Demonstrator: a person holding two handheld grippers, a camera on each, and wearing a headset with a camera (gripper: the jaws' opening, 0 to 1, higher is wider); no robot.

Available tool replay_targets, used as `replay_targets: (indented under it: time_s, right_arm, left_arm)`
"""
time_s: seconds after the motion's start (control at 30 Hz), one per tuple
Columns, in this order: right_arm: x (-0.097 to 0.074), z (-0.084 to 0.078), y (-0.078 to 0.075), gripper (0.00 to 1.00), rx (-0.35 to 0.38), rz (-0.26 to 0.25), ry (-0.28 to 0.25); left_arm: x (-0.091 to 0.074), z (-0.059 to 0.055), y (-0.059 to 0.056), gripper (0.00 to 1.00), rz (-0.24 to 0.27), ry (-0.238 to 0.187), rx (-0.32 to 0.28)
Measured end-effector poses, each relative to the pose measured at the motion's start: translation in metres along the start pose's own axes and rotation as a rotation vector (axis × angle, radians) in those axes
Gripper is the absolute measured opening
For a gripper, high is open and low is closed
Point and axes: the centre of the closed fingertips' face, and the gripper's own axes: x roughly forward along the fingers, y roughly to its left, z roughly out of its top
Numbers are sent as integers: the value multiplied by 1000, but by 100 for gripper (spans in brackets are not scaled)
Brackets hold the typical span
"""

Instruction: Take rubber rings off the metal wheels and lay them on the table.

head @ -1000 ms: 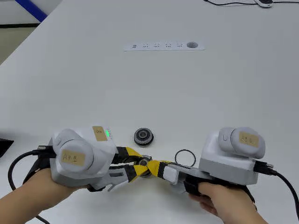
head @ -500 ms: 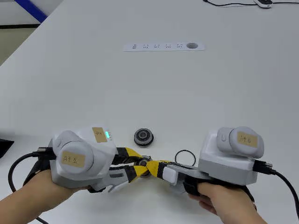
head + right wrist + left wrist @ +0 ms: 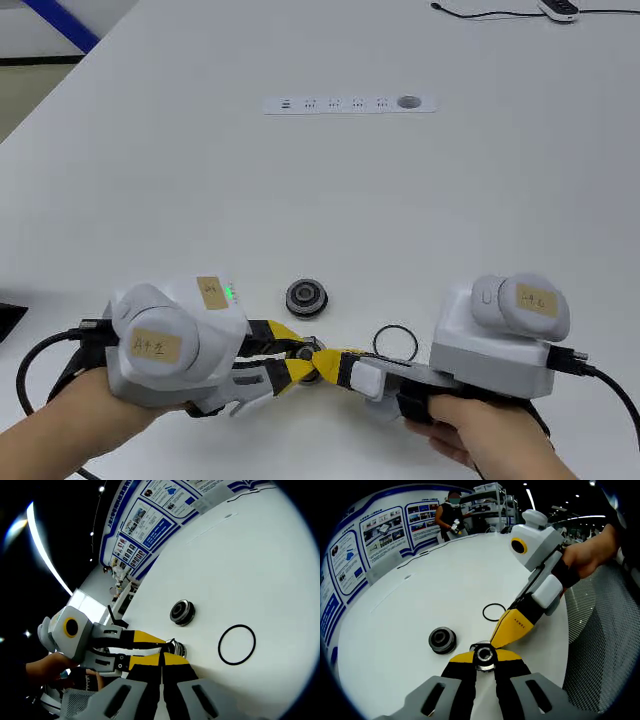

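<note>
My left gripper point(image 3: 306, 366) is shut on a small metal wheel point(image 3: 484, 656) and holds it just above the table. From the right, my right gripper point(image 3: 328, 358) points at it with jaws shut, its yellow tip point(image 3: 506, 629) touching the wheel's rim. Whether it pinches the wheel's rubber ring cannot be told. In the right gripper view its shut jaws point(image 3: 162, 656) meet that wheel point(image 3: 177, 649). One loose black rubber ring point(image 3: 396, 341) lies flat on the table just right of the jaws. A second wheel point(image 3: 307, 295), still wearing its black ring, sits a little farther away.
The white table point(image 3: 300, 200) stretches ahead, with a white power strip point(image 3: 350, 103) at the far middle. Cables trail from both grippers toward me. A person point(image 3: 452, 512) stands beyond the table's far end in the left gripper view.
</note>
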Motion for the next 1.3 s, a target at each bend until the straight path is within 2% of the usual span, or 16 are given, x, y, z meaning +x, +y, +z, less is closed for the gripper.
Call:
replay_targets:
  time_s: [0.37, 0.57, 0.8, 0.87, 0.93, 1.13, 1.3]
  right_arm:
    - [-3, -2, 7, 1, 60, 47, -2]
    - [-5, -1, 7, 1, 125, 60, -12]
    - [-4, -4, 1, 1, 162, 30, -10]
    - [-4, -5, 0, 1, 161, 21, -10]
    - [-4, -8, -2, 1, 166, 4, 1]
    - [-4, -6, -2, 1, 172, 6, -11]
    - [-3, -6, -1, 1, 182, 8, -11]
  left_arm:
    - [0, 0, 0, 13, 4, -3, -3]
    - [0, 0, 0, 14, 11, -2, -3]
    - [-1, 0, 0, 14, 27, 4, -11]
    - [-1, 1, -1, 14, 30, 15, 19]
    - [0, 1, -1, 14, 31, 22, 20]
    - [-2, 0, -1, 14, 30, 48, 55]
    - [-8, -4, 0, 17, 38, 58, 51]
